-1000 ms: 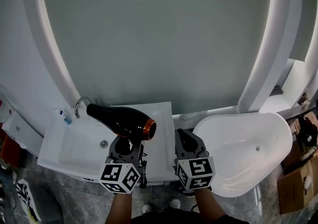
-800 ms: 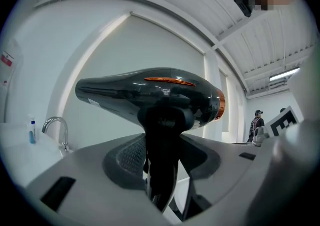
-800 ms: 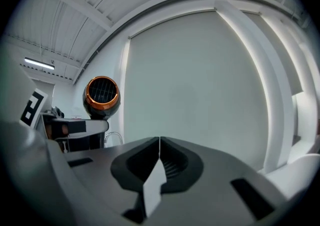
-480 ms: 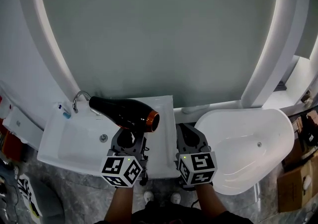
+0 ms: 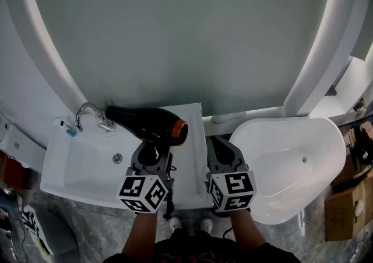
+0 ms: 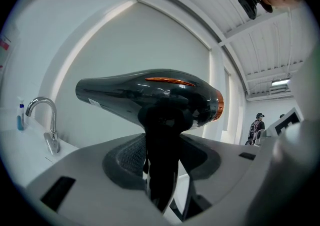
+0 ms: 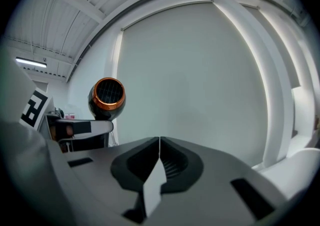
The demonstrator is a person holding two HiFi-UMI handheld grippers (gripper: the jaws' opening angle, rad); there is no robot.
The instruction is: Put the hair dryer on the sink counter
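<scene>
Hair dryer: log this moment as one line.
left gripper: shut on hair dryer handle | hair dryer: held over sink counter, not set down | right gripper: shut, empty

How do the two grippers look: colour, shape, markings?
The left gripper and the right gripper have grey bodies with dark ribbed pads inside the jaws. Each carries a cube with black-and-white square markers. The forearms wear no sleeves.

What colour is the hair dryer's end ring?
Copper-orange; the hair dryer's ring shows best in the right gripper view.
</scene>
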